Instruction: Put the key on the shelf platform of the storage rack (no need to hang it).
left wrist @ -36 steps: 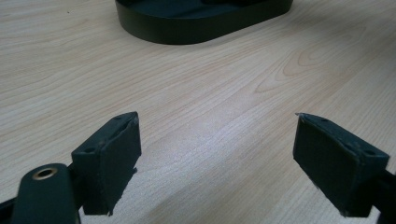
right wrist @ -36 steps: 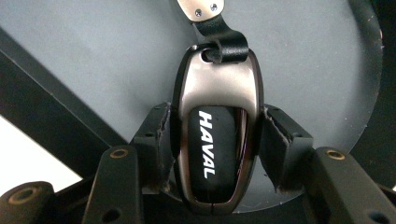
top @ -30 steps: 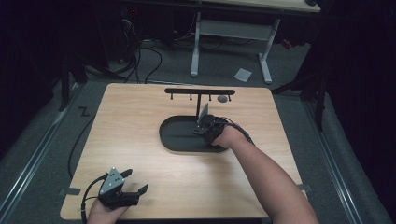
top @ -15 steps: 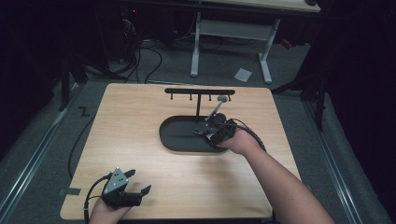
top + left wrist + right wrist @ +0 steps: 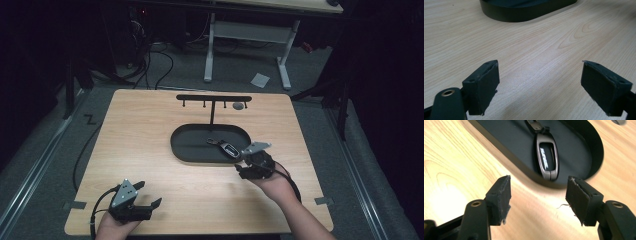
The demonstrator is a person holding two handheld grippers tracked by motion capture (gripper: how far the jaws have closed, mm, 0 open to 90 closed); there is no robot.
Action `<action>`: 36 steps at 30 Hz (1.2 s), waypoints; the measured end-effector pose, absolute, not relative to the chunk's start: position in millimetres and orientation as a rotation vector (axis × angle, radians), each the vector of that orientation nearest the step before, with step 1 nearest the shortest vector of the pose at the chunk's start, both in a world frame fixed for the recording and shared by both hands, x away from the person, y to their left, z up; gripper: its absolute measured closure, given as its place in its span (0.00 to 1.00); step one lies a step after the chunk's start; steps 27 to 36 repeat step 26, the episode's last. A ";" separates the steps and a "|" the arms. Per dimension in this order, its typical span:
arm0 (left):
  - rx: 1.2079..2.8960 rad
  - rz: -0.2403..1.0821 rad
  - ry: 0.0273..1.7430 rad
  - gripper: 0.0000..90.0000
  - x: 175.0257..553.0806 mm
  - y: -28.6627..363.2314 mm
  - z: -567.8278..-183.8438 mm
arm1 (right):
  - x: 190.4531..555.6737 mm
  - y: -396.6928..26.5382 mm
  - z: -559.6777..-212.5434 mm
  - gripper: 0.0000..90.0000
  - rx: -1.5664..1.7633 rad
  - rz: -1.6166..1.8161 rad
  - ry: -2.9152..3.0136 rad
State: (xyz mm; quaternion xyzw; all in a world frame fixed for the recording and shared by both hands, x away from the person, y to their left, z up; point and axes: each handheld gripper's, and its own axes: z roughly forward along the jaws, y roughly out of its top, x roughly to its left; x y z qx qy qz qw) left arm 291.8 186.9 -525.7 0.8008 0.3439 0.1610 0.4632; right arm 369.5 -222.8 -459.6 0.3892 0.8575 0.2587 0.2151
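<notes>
At the near edge of the wooden table (image 5: 150, 150), the left gripper (image 5: 136, 202) rests in the person's left hand with its fingers (image 5: 484, 82) spread wide over bare wood, pinching nothing. Farther in and to the right, the right gripper (image 5: 246, 167) hangs just outside the near right end of the black oval tray (image 5: 190, 150). Its fingers (image 5: 500, 195) stand apart with only tabletop between them; they have just been closing a little and grip nothing. Just beyond its tips, the key fob (image 5: 547, 157) lies flat inside the tray near that right end, its clip end pointing toward the middle of the tray. Behind the tray rises a thin post carrying a black hook rail (image 5: 214, 98). A small grey disc (image 5: 238, 105) hangs under the rail's right end.
</notes>
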 end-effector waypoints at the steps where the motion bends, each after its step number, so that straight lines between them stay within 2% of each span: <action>1: 1.969 0.398 0.844 0.18 291.7 186.8 -525.7 | 362.0 -228.3 -465.0 0.40 1.105 0.757 2.346; 10: 1.966 0.396 0.832 0.18 289.7 182.2 -524.2 | 292.2 -263.2 -517.9 0.34 1.215 1.079 2.045; 11: 1.958 0.389 0.836 0.18 289.9 181.9 -524.0 | 294.2 -264.7 -513.5 0.28 1.249 1.162 2.074; 36: 1.938 0.381 0.878 0.18 288.9 184.8 -526.1 | 298.9 -261.3 -517.9 0.30 1.138 1.165 2.089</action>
